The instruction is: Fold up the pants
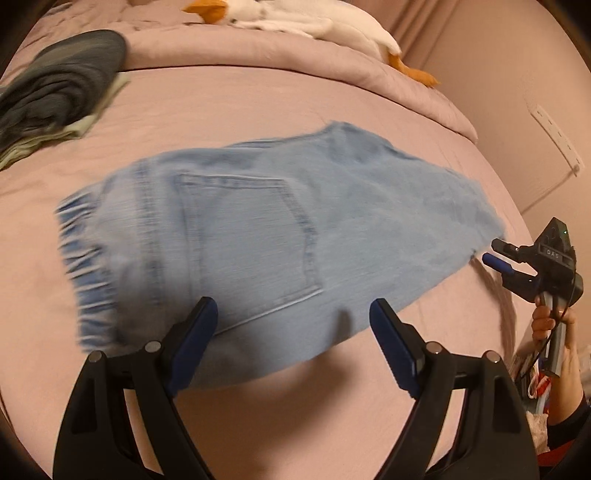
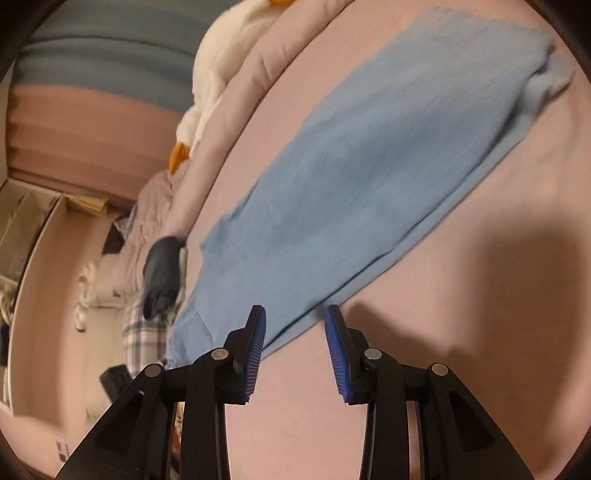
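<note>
One pair of light-blue jeans (image 1: pixel 266 236) lies folded flat on your pink bed (image 1: pixel 258 96), back pocket (image 1: pixel 251 232) up and the elastic waistband toward the left in the left wrist view. Your two grippers both stand empty: the left gripper (image 1: pixel 293 314) is spread wide above the near edge of the jeans, and the right gripper (image 2: pixel 295 325) is partly spread just beside their hem end, its pads clear of the cloth. Farther out lie one stack of dark folded clothes (image 1: pixel 62 85) and one white plush goose (image 1: pixel 314 22) on the rolled duvet (image 1: pixel 240 55).
</note>
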{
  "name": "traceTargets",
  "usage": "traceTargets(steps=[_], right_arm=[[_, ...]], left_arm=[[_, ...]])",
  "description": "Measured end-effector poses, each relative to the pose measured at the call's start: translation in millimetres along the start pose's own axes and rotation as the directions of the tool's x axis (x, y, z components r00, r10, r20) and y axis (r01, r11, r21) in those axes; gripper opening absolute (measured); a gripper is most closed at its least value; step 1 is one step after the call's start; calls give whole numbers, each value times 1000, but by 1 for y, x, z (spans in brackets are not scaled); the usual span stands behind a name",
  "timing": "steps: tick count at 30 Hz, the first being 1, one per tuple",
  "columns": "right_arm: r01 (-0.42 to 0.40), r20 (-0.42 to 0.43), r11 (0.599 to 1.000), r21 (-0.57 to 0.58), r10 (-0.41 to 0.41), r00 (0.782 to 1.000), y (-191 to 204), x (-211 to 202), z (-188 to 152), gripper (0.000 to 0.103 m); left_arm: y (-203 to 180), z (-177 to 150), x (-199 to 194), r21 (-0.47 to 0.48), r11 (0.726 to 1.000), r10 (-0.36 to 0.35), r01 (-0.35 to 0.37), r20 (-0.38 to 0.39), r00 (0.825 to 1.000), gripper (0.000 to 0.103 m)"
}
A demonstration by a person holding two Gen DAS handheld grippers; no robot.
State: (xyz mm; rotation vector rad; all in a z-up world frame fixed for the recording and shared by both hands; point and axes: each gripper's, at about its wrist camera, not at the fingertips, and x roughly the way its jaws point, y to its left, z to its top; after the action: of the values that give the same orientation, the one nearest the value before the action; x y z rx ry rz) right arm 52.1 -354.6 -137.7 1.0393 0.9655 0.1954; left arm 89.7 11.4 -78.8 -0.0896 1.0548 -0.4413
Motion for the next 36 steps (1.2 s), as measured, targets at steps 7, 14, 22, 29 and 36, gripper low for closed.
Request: traceTargets(steps=[7,14,22,29,36], right_arm=[[50,-49,997,53,-48,998,-2,25,-5,20],[54,-10,998,40,-53,999,14,4,-21,3],[121,-147,987,103,-105,984,-8,6,-9,36],[169,-13,904,-392,-189,982,80,15,-11,45],[254,-90,714,-652,-405,910,98,138,0,44]], left_arm=[[32,-7,-4,-44,998,42,-42,-4,999,29],[83,-10,-15,-205,977,-55,52,-8,998,4],[57,0,-27,-109,994,-17,14,-22,1000,50],[8,35,-27,20,1000,-23,21,111,994,90],[5,69,62,26,996,84,-83,-18,996,88]])
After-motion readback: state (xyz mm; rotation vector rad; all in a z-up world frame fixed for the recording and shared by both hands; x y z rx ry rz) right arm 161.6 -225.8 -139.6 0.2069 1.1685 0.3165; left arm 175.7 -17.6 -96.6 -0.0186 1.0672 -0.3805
